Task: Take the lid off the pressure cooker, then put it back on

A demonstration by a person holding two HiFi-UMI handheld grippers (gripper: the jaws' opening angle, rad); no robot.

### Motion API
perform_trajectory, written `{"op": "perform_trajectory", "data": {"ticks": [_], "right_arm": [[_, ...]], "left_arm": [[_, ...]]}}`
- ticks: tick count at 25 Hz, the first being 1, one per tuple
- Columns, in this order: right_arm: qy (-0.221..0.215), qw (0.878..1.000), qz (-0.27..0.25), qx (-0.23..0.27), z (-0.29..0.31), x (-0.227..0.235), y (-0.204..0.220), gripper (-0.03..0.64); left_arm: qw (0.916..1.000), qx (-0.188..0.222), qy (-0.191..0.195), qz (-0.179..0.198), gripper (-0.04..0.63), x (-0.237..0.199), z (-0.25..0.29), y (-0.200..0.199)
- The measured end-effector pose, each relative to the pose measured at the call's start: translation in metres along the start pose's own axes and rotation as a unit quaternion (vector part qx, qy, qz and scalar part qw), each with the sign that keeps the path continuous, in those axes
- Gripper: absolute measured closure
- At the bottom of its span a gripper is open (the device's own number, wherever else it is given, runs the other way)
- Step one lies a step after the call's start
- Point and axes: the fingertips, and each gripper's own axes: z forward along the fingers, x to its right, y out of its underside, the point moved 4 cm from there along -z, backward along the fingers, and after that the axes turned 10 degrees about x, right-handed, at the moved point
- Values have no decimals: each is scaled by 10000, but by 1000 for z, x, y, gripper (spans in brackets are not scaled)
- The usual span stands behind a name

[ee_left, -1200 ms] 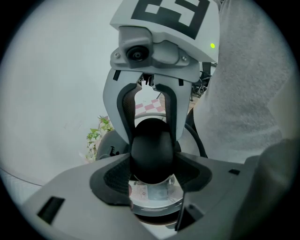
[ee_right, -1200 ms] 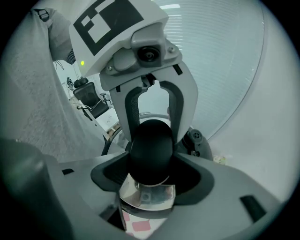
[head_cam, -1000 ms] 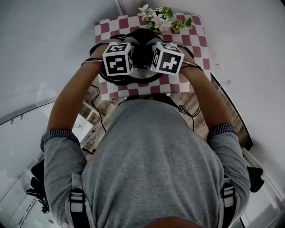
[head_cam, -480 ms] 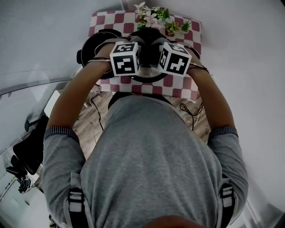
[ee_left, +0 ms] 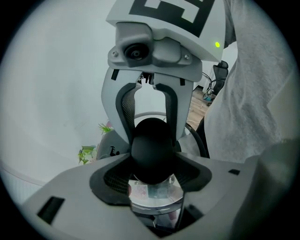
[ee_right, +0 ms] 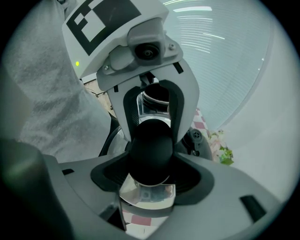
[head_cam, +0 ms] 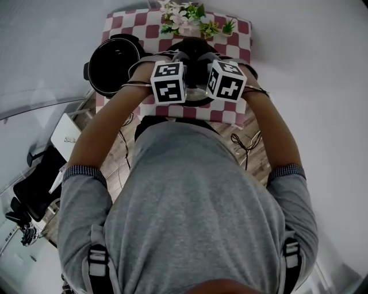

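Closest to the head camera I am seeing the person's grey shirt [head_cam: 190, 201] and both forearms reaching out ahead and meeting over the worktop [head_cam: 230, 112], which is wearing a red and white checked cloth. The left gripper [ee_left: 152, 180] and the right gripper [ee_right: 151, 180] are facing each other nose to nose, their marker cubes sitting side by side in the head view. Through each gripper view I am watching that gripper's jaws standing fairly wide but pinching the round black knob [ee_left: 152, 150] on top of the lid [head_cam: 197, 96], one pair of pads pressing in from each side, with the other gripper's jaws clasping the same knob from the far side. Under the knob the lid's shiny metal face is showing, carrying a small printed label, and below its edge the right gripper view is giving me a strip of the checked cloth. The lid is sitting off the pot [head_cam: 112, 64], just to the right of it in the head view; I cannot tell whether the lid is touching the cloth or hanging above it. The pot is standing open at the left end of the worktop, its dark inside facing up. Furthest off, flowers [head_cam: 184, 17] with green leaves are lying along the far edge.
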Motion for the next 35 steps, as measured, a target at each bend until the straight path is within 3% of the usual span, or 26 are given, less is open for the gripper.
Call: {"op": "perform_trajectory", "data": {"ticks": [19, 35], "right_arm": [[-120, 9991, 115, -384, 88, -14, 92, 325], [-177, 9982, 307, -487, 141, -8, 122, 325]], "left_arm": [[9999, -81, 105, -109, 296, 20, 110, 56], [9990, -331, 301, -98, 296, 21, 161, 98]]}}
